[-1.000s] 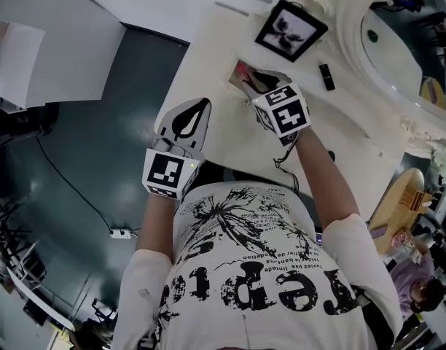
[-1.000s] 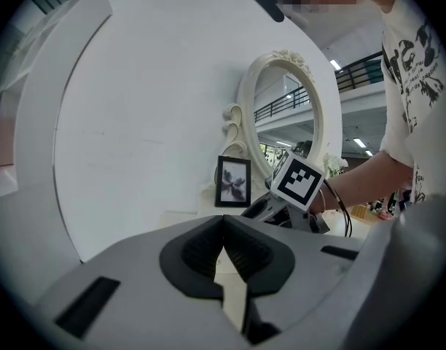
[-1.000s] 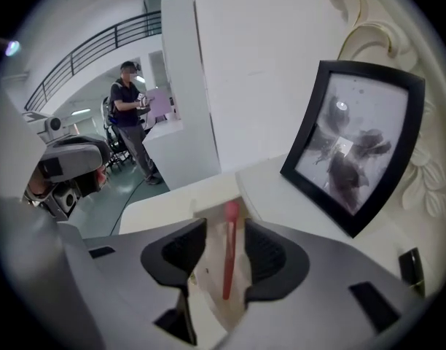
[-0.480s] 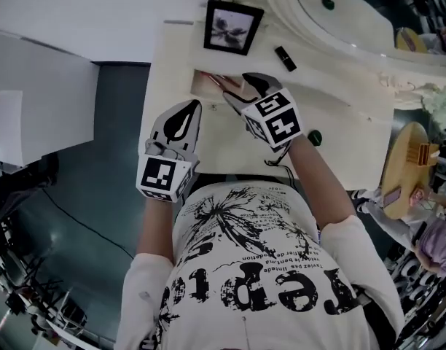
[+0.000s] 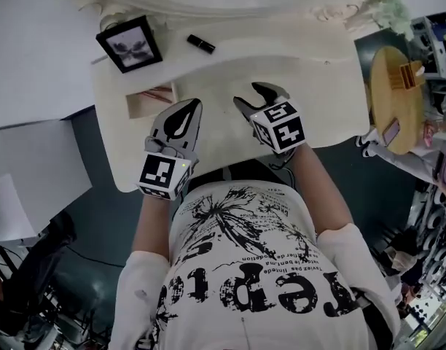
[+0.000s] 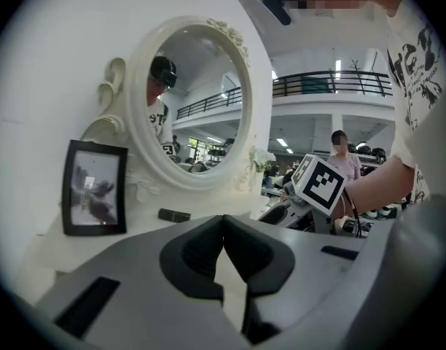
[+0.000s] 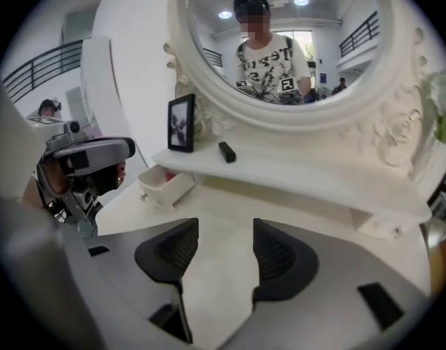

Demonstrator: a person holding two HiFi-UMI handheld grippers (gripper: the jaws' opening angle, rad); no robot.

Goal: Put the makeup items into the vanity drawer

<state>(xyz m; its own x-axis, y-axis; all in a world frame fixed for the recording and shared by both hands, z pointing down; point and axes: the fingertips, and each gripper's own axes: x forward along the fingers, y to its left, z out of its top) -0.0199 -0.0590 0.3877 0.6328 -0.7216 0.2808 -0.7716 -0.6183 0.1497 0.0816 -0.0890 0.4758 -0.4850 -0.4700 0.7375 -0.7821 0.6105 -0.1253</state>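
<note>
The small vanity drawer (image 5: 141, 105) stands pulled open at the table's left, with something pink (image 5: 159, 92) inside it; in the right gripper view the drawer (image 7: 167, 187) sits left of centre. A black lipstick tube (image 5: 200, 44) lies on the raised shelf below the mirror (image 7: 227, 152) (image 6: 174, 215). My right gripper (image 5: 258, 99) (image 7: 225, 232) hovers over the middle of the tabletop, to the right of the drawer; its jaws stand apart, are closing, and hold nothing. My left gripper (image 5: 188, 113) (image 6: 223, 222) is shut and empty, just right of the drawer's front.
A black-framed photo (image 5: 130, 44) stands at the shelf's left end, behind the drawer. The oval mirror (image 7: 281, 42) rises at the back of the white vanity table (image 5: 325, 86). A round wooden stool (image 5: 396, 97) is off the table's right side.
My right gripper has drawn back from the open drawer to the table's middle, and its jaws have spread. The left gripper has stayed put. The head view has swung round.
</note>
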